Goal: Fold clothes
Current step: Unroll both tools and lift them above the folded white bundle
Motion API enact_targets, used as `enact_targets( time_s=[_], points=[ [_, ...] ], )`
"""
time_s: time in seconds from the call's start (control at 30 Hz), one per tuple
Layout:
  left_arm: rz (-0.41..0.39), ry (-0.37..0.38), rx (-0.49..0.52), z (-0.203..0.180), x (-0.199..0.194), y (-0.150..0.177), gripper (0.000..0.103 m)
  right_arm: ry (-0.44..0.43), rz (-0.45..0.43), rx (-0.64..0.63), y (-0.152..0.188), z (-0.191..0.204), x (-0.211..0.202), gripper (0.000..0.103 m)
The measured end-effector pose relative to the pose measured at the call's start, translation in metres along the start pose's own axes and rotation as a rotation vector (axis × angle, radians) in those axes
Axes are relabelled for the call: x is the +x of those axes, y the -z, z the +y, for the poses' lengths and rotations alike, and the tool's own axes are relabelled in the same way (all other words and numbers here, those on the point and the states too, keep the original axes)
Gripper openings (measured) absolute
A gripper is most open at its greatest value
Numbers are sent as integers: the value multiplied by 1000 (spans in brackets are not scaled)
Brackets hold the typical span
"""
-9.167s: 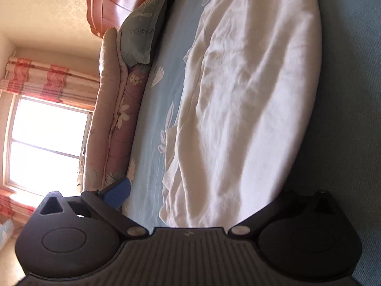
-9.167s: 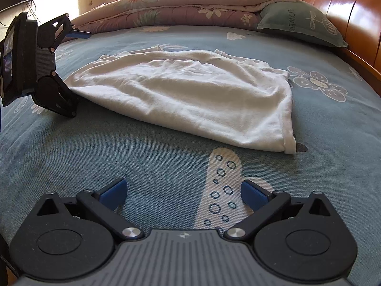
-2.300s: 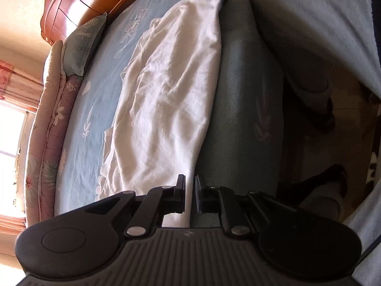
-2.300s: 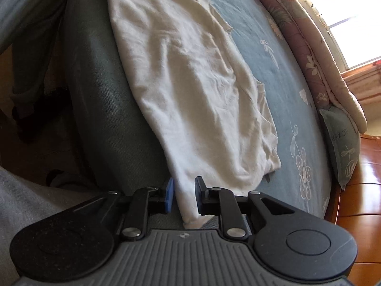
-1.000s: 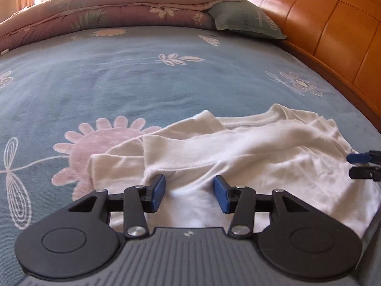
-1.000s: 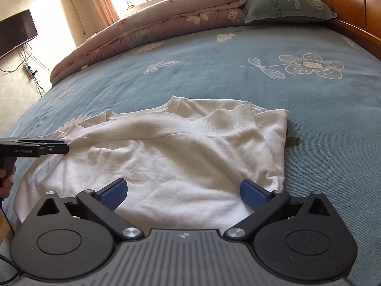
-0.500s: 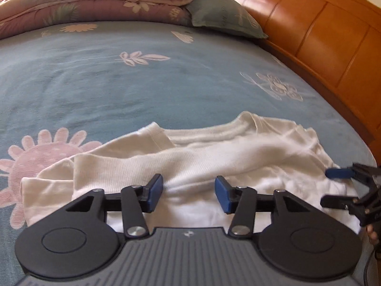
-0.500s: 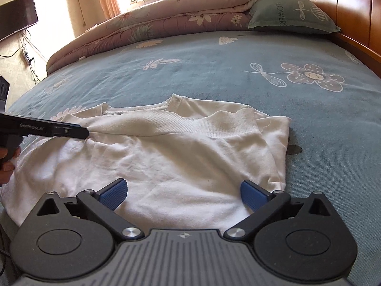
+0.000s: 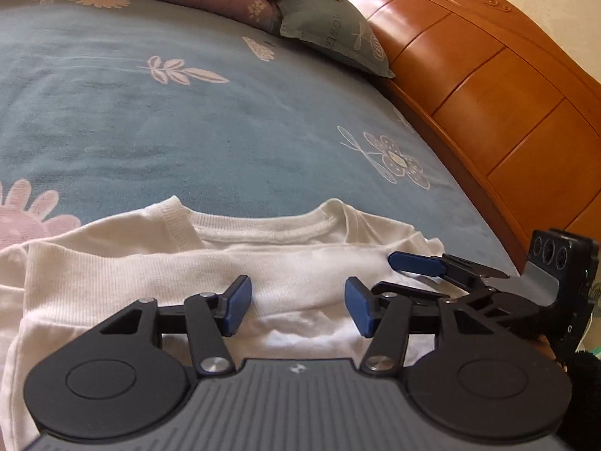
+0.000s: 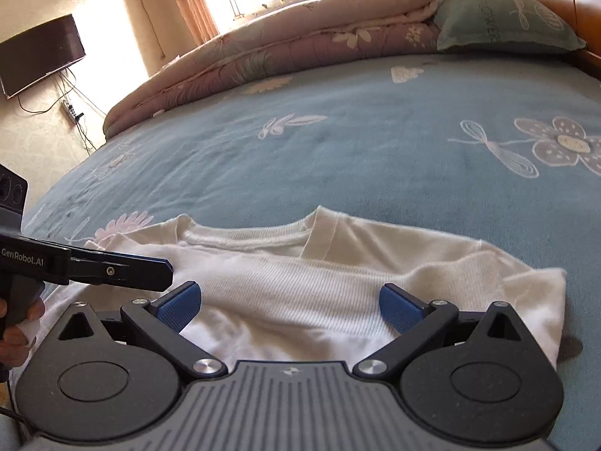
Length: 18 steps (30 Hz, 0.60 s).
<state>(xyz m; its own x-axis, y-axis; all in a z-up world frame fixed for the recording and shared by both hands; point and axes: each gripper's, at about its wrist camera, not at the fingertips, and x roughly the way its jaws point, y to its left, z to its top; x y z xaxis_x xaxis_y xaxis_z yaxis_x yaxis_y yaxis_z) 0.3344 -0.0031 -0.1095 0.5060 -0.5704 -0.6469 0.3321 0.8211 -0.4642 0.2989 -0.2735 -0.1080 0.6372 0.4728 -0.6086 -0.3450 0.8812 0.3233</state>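
Note:
A white shirt (image 9: 293, 263) lies folded on the blue flowered bedspread (image 9: 188, 112), collar (image 9: 263, 227) on its far side; the right wrist view shows the same shirt (image 10: 300, 285). My left gripper (image 9: 298, 308) hovers low over the folded ribbed edge, jaws opening. Cloth lies under the gap and the pads do not press on it. My right gripper (image 10: 289, 302) stands wide open over the same edge, nothing pinched. Each gripper shows in the other's view: the right gripper (image 9: 383, 272) at the shirt's right end, the left gripper (image 10: 150, 270) at its left.
A rolled quilt (image 10: 300, 45) and a green pillow (image 10: 503, 22) lie at the bed's far end. The wooden headboard (image 9: 488, 94) runs along the right side. A dark screen (image 10: 41, 56) hangs on the left wall. A hand (image 10: 15, 323) holds the left gripper.
Both grippers have moved closer together over the shirt's folded edge. The left gripper's view has swung toward the headboard, and its jaws stand a little wider.

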Motion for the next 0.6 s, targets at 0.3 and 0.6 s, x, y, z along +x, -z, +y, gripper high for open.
enact_targets(
  time_s=[0.3, 0.6],
  points=[
    [-9, -56, 110, -30, -42, 8, 59, 16, -54, 45, 0, 2, -64, 103],
    [28, -205, 88, -42, -90, 75, 64, 71, -10, 112, 70, 14, -121, 103]
  ],
)
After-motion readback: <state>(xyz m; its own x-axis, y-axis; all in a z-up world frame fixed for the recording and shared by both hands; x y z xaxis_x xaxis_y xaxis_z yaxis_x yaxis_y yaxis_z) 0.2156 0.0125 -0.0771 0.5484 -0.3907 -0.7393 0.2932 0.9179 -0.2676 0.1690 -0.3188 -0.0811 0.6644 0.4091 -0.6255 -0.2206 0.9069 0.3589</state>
